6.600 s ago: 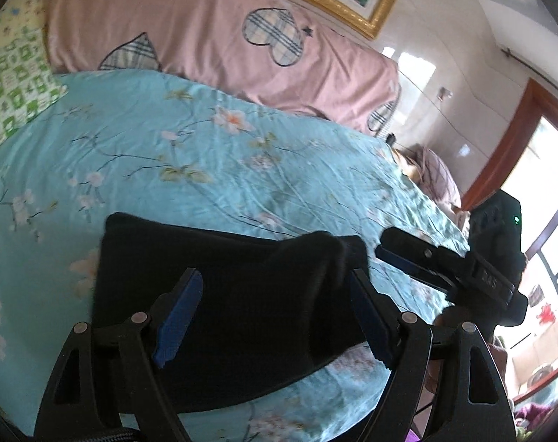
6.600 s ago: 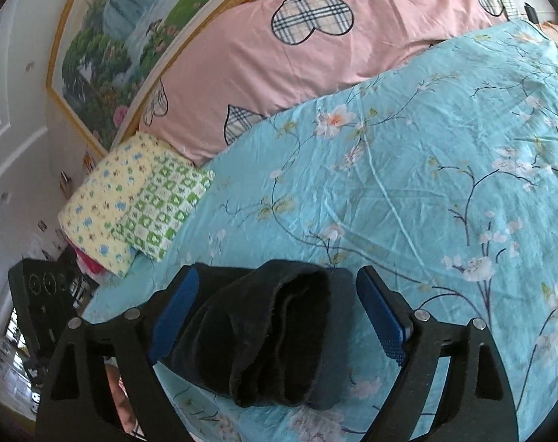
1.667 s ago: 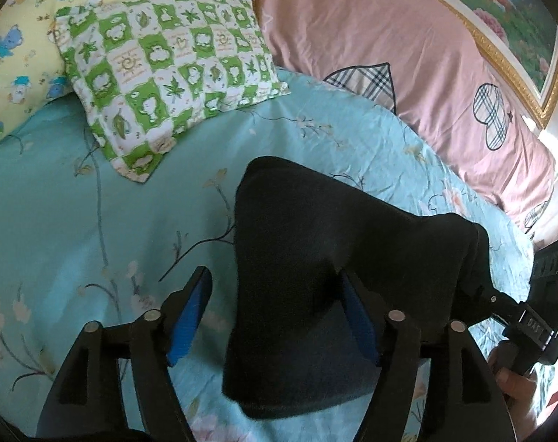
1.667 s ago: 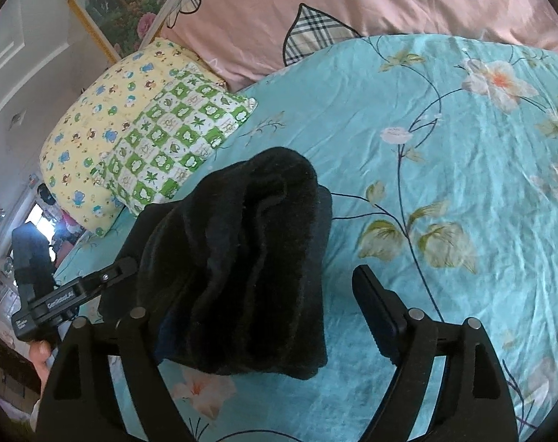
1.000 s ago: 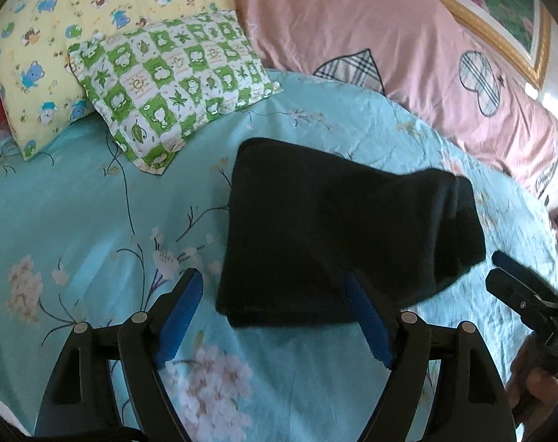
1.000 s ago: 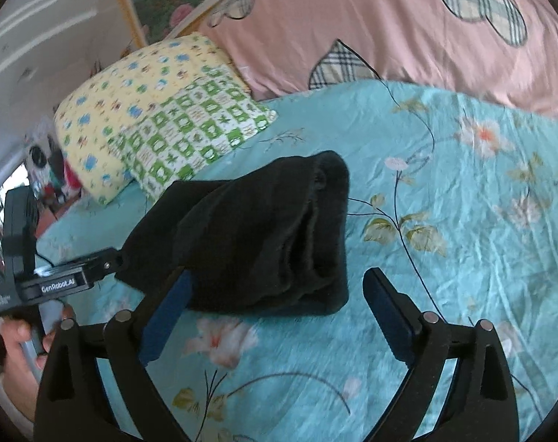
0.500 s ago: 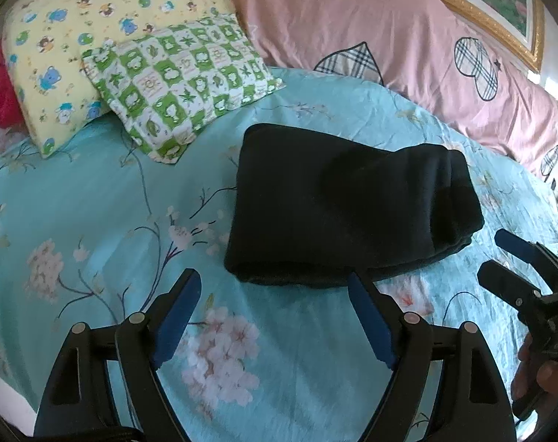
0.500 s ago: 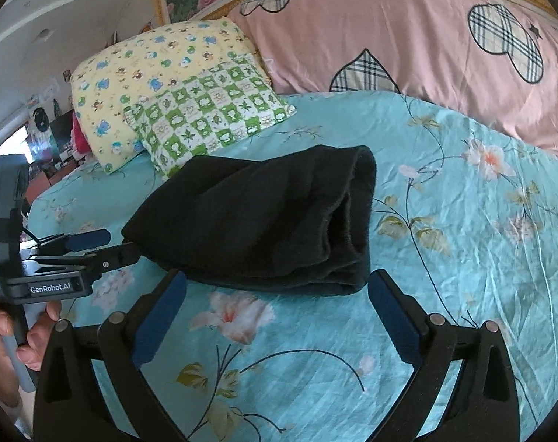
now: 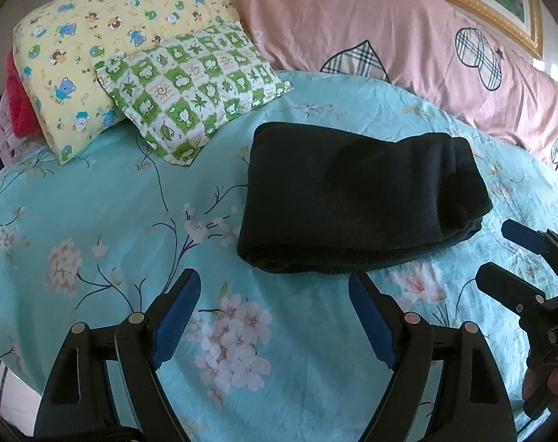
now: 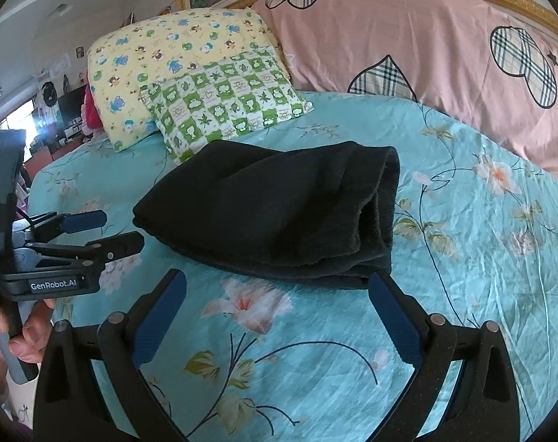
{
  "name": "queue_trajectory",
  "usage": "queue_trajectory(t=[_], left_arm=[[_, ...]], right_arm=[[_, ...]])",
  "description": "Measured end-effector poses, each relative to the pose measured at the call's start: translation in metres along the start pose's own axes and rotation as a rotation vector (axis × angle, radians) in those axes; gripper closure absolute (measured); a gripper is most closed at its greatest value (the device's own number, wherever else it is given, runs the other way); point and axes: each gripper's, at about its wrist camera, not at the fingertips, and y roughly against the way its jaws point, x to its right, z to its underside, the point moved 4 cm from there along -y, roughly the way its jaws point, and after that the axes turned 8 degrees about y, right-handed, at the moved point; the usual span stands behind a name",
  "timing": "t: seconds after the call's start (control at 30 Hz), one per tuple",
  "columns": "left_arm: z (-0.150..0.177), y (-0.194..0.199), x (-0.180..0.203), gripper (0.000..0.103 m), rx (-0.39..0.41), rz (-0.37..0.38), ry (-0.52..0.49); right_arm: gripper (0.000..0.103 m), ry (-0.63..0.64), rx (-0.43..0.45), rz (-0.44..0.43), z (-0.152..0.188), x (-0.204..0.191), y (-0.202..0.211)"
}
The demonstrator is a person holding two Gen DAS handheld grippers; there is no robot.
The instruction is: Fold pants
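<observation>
The black pants (image 9: 356, 199) lie folded in a thick bundle on the turquoise floral bedsheet (image 9: 94, 191); they also show in the right wrist view (image 10: 275, 210). My left gripper (image 9: 275, 287) is open and empty, just short of the bundle's near edge. It also shows at the left of the right wrist view (image 10: 113, 230). My right gripper (image 10: 279, 287) is open and empty, a little back from the bundle's open end. It shows at the right of the left wrist view (image 9: 500, 254).
A green checked pillow (image 9: 194, 84) and a yellow bear-print pillow (image 9: 94, 48) lie beyond the pants at the left. A long pink pillow (image 9: 389, 37) runs along the headboard. The bed's near edge (image 9: 6, 375) is at lower left.
Both grippers let go of the pants and drew back. The bundle now rests on the sheet near the green pillow, apart from both grippers.
</observation>
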Motion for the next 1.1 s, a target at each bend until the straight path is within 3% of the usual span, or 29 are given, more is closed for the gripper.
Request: queue_trajectory(t=[1.1], left_arm=[[0.008,-0.017,0.002,0.017,-0.02,-0.032,-0.025]], right_arm=[[0.003,0.003,-0.029,0.001,0.01,-0.009,-0.018]])
